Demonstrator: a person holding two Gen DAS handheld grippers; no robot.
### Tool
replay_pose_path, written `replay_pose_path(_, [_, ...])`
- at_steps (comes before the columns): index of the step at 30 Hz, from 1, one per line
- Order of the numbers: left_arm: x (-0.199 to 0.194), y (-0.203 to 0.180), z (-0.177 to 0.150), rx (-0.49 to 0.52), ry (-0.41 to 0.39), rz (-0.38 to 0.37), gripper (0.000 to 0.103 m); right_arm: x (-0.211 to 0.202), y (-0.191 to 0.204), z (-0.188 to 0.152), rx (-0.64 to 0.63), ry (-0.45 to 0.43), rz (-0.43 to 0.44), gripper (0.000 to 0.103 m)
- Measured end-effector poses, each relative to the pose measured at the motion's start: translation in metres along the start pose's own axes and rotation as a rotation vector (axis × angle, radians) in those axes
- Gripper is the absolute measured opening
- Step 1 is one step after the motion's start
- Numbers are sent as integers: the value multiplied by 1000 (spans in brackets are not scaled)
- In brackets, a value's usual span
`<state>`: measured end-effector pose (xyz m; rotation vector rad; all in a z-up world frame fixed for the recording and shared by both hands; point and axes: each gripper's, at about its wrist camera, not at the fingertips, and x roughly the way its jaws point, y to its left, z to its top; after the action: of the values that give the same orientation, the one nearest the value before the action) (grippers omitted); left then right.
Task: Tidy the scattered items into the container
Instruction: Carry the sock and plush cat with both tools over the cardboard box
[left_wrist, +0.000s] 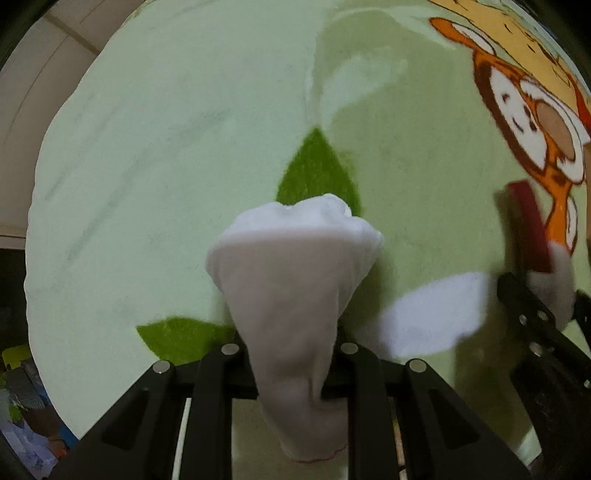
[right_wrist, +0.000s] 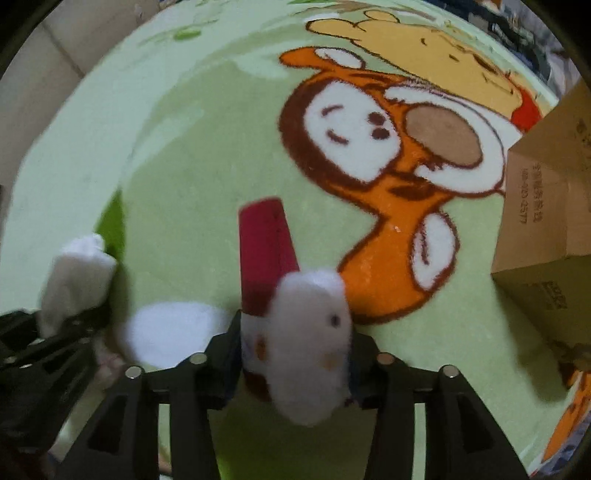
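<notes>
My left gripper (left_wrist: 290, 354) is shut on a white sock (left_wrist: 291, 266), which bunches up between the fingers above the green blanket. It also shows at the left of the right wrist view (right_wrist: 79, 275). My right gripper (right_wrist: 293, 354) is shut on a white plush toy with a red part (right_wrist: 310, 332) sticking forward. That toy shows at the right edge of the left wrist view (left_wrist: 532, 236). A brown cardboard box (right_wrist: 546, 221) stands on the blanket to the right of the right gripper.
A light green cartoon blanket (left_wrist: 184, 147) with an orange tiger print (right_wrist: 369, 155) covers the surface. The blanket's left edge drops to a floor with clutter (left_wrist: 26, 406). A beige wall (left_wrist: 22, 129) lies beyond the blanket.
</notes>
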<state>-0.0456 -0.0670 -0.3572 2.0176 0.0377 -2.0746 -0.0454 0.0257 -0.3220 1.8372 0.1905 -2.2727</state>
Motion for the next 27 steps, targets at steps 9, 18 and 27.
replay_pose_path(9, [1,-5,0,-5,-1,-10,24,-11,-16,-7,-57,1,199,56])
replay_pose_path(18, [-1,-12,-1,-12,2,-1,24,-1,-23,-2,-115,38,253,43])
replay_pose_path(27, [-58,-17,-10,17,-36,-51,19,-62,-37,-11,-12,-49,211,40])
